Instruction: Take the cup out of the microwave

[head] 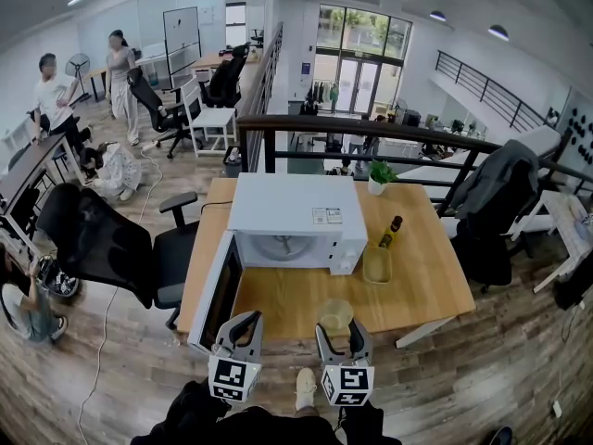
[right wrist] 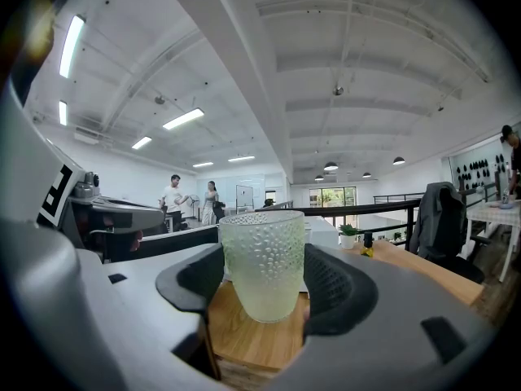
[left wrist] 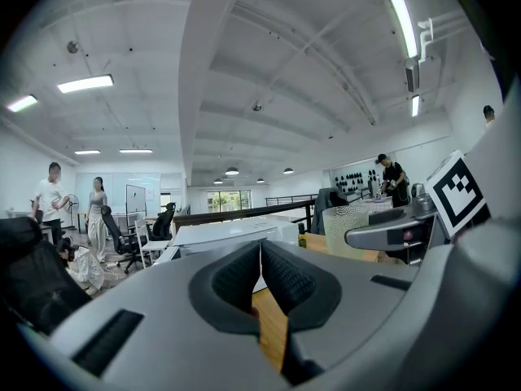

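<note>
A clear, dimpled glass cup (head: 335,316) (right wrist: 262,267) stands upright on the wooden table (head: 426,286) near its front edge, outside the white microwave (head: 296,216). The microwave's door (head: 215,304) hangs open to the left, and its chamber shows only the turntable. My right gripper (head: 341,332) (right wrist: 262,282) is shut on the cup, with one pad against each side. My left gripper (head: 243,327) (left wrist: 259,255) is shut with nothing in it, just left of the cup and in front of the open door. From the left gripper view the cup (left wrist: 350,228) appears at the right.
A pale square dish (head: 376,265), a small dark bottle (head: 390,232) and a potted plant (head: 379,174) sit right of the microwave. A black office chair (head: 120,244) stands left of the table and a jacket-draped chair (head: 500,202) to its right. People stand far back left.
</note>
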Motion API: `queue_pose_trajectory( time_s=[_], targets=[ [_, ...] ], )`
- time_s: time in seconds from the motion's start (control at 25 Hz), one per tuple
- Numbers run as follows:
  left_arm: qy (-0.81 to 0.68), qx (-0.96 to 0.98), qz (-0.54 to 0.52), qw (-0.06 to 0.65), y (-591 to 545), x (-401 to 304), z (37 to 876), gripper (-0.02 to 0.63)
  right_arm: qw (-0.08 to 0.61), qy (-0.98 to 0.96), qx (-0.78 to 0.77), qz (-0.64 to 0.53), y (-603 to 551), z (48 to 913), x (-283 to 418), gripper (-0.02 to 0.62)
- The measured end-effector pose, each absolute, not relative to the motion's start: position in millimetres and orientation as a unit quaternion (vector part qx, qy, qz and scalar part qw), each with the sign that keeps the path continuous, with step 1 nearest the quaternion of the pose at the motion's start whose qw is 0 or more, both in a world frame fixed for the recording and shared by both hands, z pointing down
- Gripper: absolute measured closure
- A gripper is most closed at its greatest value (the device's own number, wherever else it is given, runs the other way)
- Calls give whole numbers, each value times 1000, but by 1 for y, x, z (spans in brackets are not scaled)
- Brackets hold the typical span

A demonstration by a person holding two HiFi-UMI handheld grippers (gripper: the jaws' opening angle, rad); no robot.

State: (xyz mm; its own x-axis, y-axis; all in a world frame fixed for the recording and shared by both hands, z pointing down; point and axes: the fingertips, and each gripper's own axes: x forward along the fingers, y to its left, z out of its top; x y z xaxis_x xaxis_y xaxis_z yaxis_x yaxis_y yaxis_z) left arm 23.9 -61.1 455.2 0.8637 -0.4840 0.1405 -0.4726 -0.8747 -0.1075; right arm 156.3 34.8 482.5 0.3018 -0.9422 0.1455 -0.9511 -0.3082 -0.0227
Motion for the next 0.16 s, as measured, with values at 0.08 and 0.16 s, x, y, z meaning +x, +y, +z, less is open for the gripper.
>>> queue_pose_trajectory(
  time_s=[0.08, 0.16],
  targets=[
    [248, -965, -81, 34, -61, 23, 456, 578, 35, -588, 805, 66, 34, 483, 155, 273],
    [248, -965, -81, 34, -61, 22, 456, 578, 36, -589, 805, 66, 35, 484, 154, 273]
  ],
)
